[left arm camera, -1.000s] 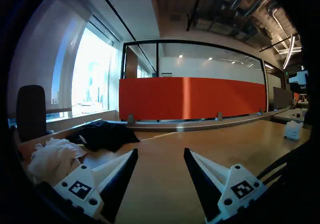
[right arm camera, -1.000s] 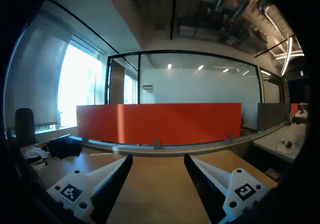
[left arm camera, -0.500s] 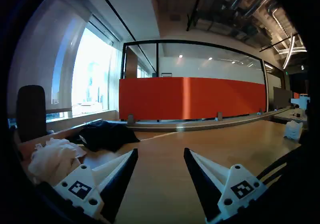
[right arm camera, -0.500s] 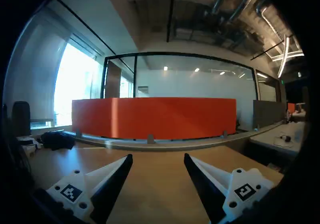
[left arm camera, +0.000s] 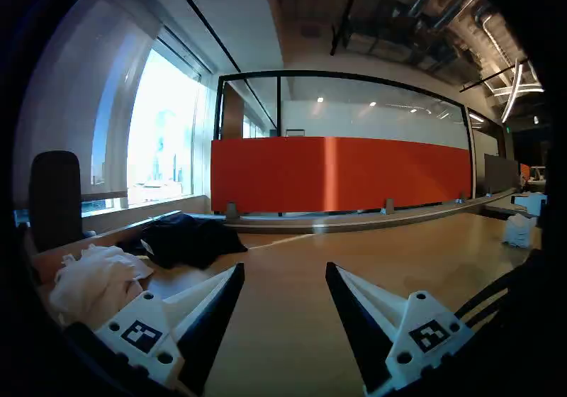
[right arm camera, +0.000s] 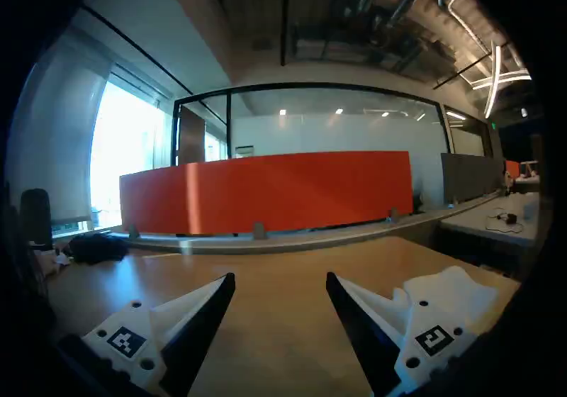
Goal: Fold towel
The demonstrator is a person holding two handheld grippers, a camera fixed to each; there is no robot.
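Now, at eight o'clock in the left gripper view, we see a crumpled white towel [left arm camera: 96,283] beside a black cloth [left arm camera: 188,239] on the wooden table [left arm camera: 298,340]. Our left gripper [left arm camera: 284,265] is spread and empty. In the right gripper view, our right gripper [right arm camera: 279,276] is likewise spread, with a second towel [right arm camera: 457,287] at four o'clock.

Both grippers open, aimed level ahead

The left gripper [left arm camera: 283,283] has its two dark-edged fingers spread wide, tips well apart. The right gripper [right arm camera: 278,291] is posed the same way, fingers parted and gripping nothing.
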